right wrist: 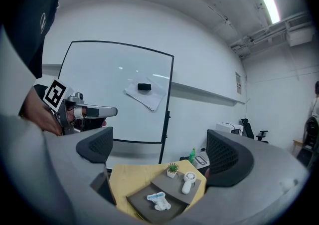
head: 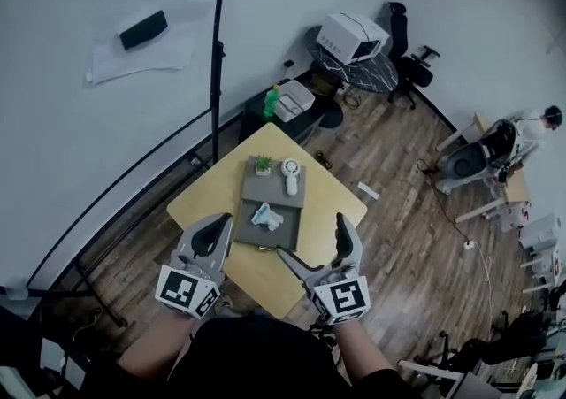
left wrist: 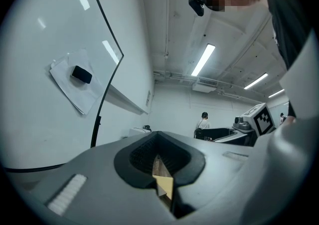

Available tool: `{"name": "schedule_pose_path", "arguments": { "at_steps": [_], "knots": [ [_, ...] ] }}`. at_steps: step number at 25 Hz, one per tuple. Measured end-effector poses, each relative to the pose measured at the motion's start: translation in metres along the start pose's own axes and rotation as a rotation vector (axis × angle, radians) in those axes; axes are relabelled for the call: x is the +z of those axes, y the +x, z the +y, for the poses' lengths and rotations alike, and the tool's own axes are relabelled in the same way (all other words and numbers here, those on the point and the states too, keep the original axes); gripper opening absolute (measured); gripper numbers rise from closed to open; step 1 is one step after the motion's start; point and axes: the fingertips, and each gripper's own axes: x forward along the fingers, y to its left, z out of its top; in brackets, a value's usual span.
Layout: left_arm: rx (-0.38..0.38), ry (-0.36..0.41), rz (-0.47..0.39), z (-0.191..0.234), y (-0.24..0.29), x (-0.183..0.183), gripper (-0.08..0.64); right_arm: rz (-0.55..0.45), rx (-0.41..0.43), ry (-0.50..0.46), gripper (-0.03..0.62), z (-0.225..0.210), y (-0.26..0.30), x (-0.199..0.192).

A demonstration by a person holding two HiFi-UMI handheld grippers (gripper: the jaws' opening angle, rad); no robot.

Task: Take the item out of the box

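Observation:
A flat grey box (head: 288,227) lies on a small yellow table (head: 205,201). In its near half rests a crumpled white and blue item (head: 266,217). The right gripper view shows the same item (right wrist: 159,200) in the box (right wrist: 141,205), below and ahead of the jaws. My left gripper (head: 216,229) hovers at the box's left edge; its pads (left wrist: 159,161) are shut, with nothing visible between them. My right gripper (head: 311,236) hangs open over the table's near right corner, right of the box. Its jaws (right wrist: 159,151) stand wide apart and empty.
On the box's far half stand a small potted plant (head: 263,164) and a white hand-held fan (head: 290,176). A whiteboard on a black stand (head: 215,79) is behind the table. A green bottle (head: 271,102), office chairs (head: 409,65) and a person (head: 531,127) are farther off.

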Motion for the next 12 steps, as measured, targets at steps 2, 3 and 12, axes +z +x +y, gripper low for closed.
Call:
{"name": "schedule_pose_path", "arguments": {
  "at_steps": [2, 3, 12],
  "knots": [
    [0.015, 0.002, 0.003, -0.002, 0.005, -0.002, 0.0, 0.002, 0.029, -0.014, 0.595, -0.004, 0.006, -0.001],
    [0.026, 0.0, 0.005, -0.004, 0.007, -0.003, 0.0, 0.001, 0.045, -0.021, 0.595, -0.006, 0.008, -0.001],
    [0.084, -0.013, 0.037, -0.011, 0.015, -0.02, 0.0, 0.11, 0.153, -0.102, 0.594, -0.024, 0.035, -0.027]
  ]
}}
